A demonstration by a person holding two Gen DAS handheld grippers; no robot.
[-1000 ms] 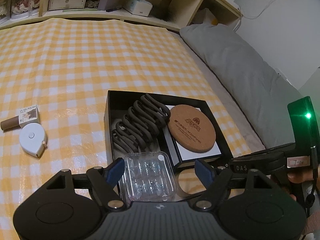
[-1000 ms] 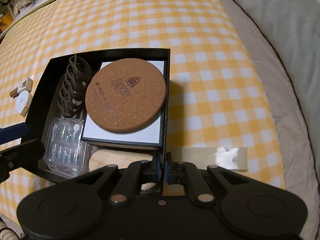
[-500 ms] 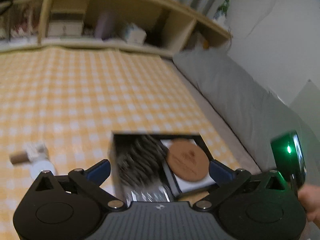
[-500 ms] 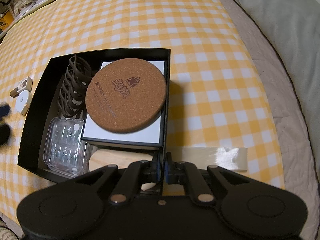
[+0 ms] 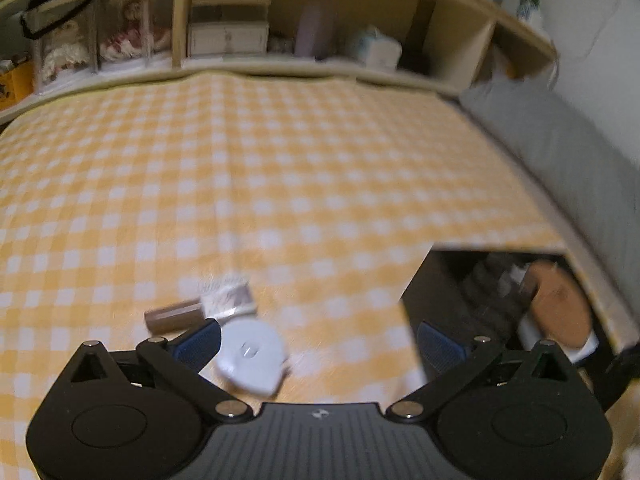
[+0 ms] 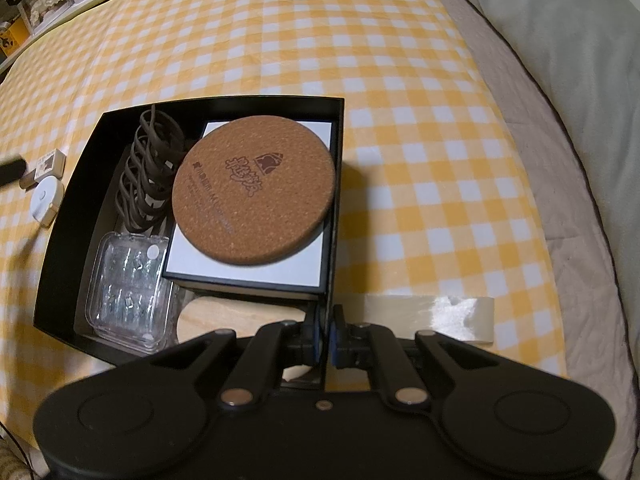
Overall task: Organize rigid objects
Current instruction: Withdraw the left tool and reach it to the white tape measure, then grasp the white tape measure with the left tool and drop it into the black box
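A black box (image 6: 64,240) on the yellow checked bedspread holds a cork coaster (image 6: 256,192) on a white box, a dark coiled rack (image 6: 148,172), a clear plastic case (image 6: 128,280) and a wooden disc (image 6: 224,316). My right gripper (image 6: 327,340) is shut on the box's near right wall. My left gripper (image 5: 318,344) is open and empty, just above a white round tape measure (image 5: 252,354) and a small tube with a white label (image 5: 200,308), left of the box (image 5: 416,292). Both also show in the right wrist view, the tape measure (image 6: 46,200) and the tube (image 6: 48,164).
A grey pillow (image 5: 560,152) lies along the bed's right side. A wooden shelf unit (image 5: 280,32) with boxes and dolls stands behind the bed. A strip of pale tape (image 6: 432,316) lies on the spread by my right gripper.
My left gripper let go of the clear case in the box, opened wide and swung left to above the tape measure. The right gripper has not moved.
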